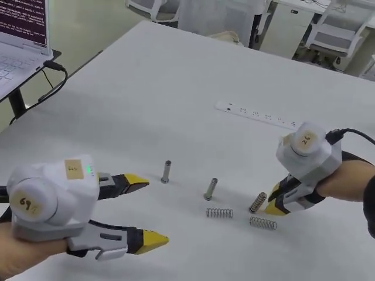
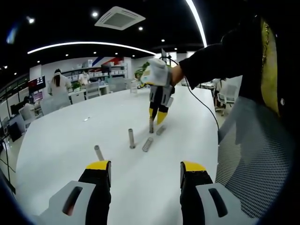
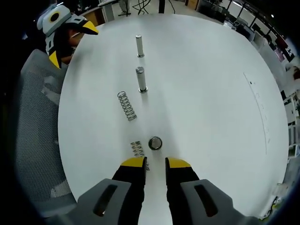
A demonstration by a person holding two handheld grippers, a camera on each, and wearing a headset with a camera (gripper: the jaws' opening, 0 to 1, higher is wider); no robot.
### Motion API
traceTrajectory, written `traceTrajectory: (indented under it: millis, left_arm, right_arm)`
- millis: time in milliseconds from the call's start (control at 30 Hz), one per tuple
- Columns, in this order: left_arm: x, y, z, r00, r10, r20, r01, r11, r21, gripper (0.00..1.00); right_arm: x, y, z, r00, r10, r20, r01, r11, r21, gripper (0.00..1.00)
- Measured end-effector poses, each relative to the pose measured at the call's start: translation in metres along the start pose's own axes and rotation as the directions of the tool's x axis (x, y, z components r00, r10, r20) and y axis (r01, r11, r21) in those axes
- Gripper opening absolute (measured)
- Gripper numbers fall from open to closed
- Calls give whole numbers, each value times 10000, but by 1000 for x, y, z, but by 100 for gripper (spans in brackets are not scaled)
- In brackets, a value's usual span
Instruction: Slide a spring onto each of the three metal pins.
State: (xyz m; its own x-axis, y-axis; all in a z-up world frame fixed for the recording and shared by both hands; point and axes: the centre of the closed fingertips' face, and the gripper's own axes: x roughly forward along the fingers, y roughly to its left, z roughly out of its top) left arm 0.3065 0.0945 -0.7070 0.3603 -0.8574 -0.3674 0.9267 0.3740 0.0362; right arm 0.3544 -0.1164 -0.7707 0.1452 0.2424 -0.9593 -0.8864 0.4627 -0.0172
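Two bare metal pins [image 1: 166, 171] [image 1: 211, 188] stand on the white table [image 1: 176, 88]. A third pin [image 1: 258, 202] wears a spring and leans slightly. One loose spring [image 1: 220, 212] lies in front of the middle pin, and another [image 1: 263, 222] lies by the right gripper [image 1: 272, 208]. That gripper's yellow tips hover just beside the sprung pin [image 3: 155, 143], a narrow gap between them and nothing held. The left gripper [image 1: 149, 211] is wide open at the near left, empty, facing the pins [image 2: 131, 138] [image 2: 99, 152].
A white power strip [image 1: 258, 114] lies beyond the pins. A laptop [image 1: 17, 35] on a stand with a cable sits at the far left. Office chairs [image 1: 334, 35] stand past the table's far edge.
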Motion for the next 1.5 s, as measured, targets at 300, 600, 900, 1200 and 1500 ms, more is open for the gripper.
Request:
traceTrajectory:
  millis: [300,600,900,1200,1500]
  left_arm:
    - [1,-1,3,10000,-53,-1,53,9999,95,55]
    - [0,-2,3,10000,-53,-11,53,9999,138,54]
    - [-1,-2,2,10000,-30,-46,30,10000,91,53]
    - [-1,-1,1,10000,-49,-65,49,10000,53,53]
    - [-1,-1,1,9999,-49,-95,50,10000,52,52]
  right_arm:
    - [1,9,-10,9999,129,-10,-129,9998,125,14]
    - [10,19,-12,9995,321,-37,-321,9995,46,15]
    - [16,18,-11,9994,349,-50,-349,9994,-27,15]
    - [20,19,-15,9993,365,-85,-366,9992,-136,13]
    - [24,23,-16,9992,387,-128,-391,9989,-272,11]
